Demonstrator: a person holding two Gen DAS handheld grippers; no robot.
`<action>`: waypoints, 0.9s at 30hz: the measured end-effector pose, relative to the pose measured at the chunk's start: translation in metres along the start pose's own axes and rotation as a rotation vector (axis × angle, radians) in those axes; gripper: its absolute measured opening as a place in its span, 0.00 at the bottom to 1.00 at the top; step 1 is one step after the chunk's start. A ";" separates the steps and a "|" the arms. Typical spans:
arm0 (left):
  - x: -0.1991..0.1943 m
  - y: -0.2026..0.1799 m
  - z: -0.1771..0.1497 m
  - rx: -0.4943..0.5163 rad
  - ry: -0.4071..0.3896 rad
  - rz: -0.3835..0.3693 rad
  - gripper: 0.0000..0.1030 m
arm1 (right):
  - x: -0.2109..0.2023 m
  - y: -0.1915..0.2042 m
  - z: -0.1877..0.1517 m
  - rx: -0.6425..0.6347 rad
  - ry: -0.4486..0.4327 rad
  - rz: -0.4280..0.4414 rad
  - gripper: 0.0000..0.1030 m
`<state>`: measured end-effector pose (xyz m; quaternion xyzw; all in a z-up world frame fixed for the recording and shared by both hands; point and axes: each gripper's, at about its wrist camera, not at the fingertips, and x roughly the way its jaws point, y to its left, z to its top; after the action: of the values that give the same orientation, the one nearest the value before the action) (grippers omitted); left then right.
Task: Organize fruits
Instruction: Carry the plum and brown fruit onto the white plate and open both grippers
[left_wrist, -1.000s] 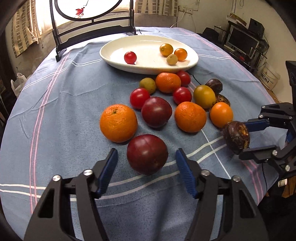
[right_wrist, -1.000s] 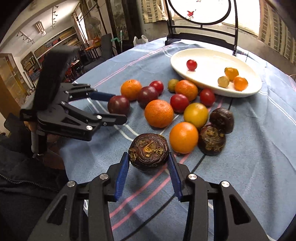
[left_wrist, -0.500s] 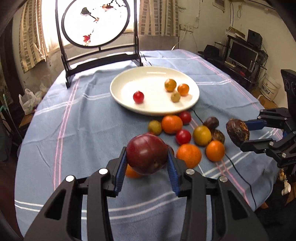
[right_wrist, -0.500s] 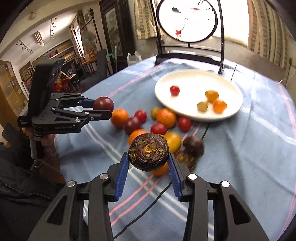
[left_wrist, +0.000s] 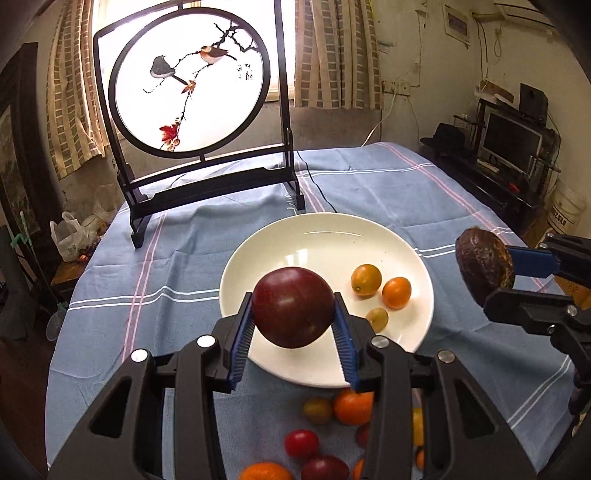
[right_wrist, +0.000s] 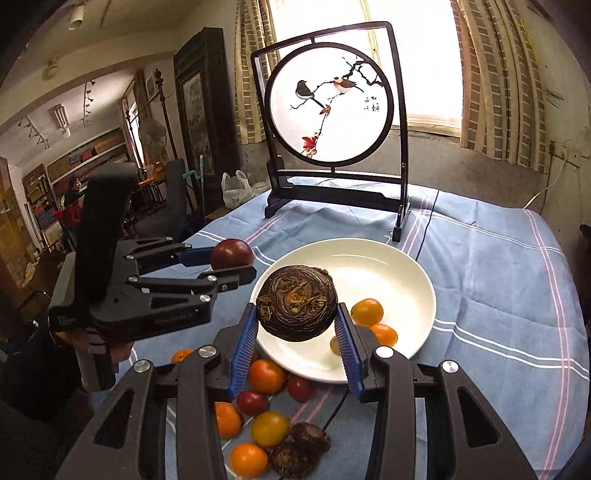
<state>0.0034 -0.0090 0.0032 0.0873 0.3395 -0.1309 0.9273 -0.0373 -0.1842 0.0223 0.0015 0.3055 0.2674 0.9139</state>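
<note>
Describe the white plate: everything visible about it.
The plate is round, shallow and glossy white, apparently ceramic, lying flat on the blue striped cloth before the framed bird screen. Three small orange-yellow fruits sit on its right side. The plum in the left claw hangs in front of it, hiding part.

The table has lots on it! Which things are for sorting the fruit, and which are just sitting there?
For the job: dark red fruit in the left gripper; brown wrinkly fruit in the right gripper; white plate; loose fruit on the cloth.

Just there: bird screen; plastic bag; monitor.
</note>
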 end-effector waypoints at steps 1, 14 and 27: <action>0.007 0.000 0.002 -0.001 0.005 0.012 0.39 | 0.005 -0.004 0.002 0.008 -0.001 -0.002 0.41; 0.060 0.011 0.013 -0.044 0.060 0.052 0.39 | 0.063 -0.024 0.022 0.057 0.031 -0.008 0.42; 0.082 0.018 0.014 -0.082 0.085 0.033 0.39 | 0.086 -0.035 0.020 0.117 0.025 -0.011 0.42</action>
<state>0.0773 -0.0108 -0.0387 0.0605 0.3823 -0.0979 0.9169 0.0490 -0.1689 -0.0151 0.0497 0.3321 0.2442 0.9097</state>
